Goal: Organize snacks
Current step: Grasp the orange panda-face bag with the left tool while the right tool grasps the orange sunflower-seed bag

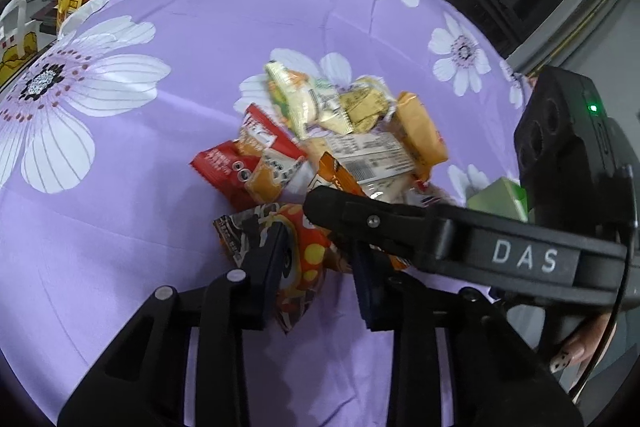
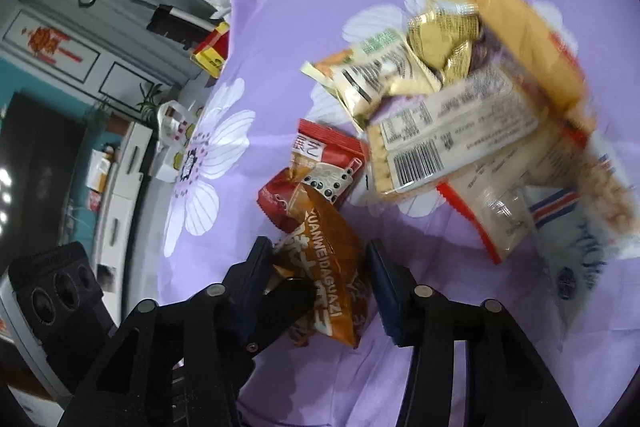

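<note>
Room: I'm working over a lilac cloth printed with white flowers, spread on what may be a bed or a bench; shelving and a dark glass front lie beyond it.
Snack heap: the packets are bunched in the middle of the cloth, well clear of its edges, overlapping one another.
Left gripper: my fingers are closed on the spotted orange packet at the heap's near edge, pads pressing its sides.
Right gripper: the fingers straddle the brown seed packet; the pads look to be touching its edges, so I judge it gripped, loosely.
Crossing: the right tool's finger reaches across the left view, just above my left catch.
Risk: the two tools are near enough to knock together if I lift both at once; the brown packet overlaps the red packet, so pulling may drag that along; a loose right grip could drop it.
Count: two grippers; roughly nine or ten packets, though overlap and blur keep me from an exact tally; one green box beside the heap.
</note>
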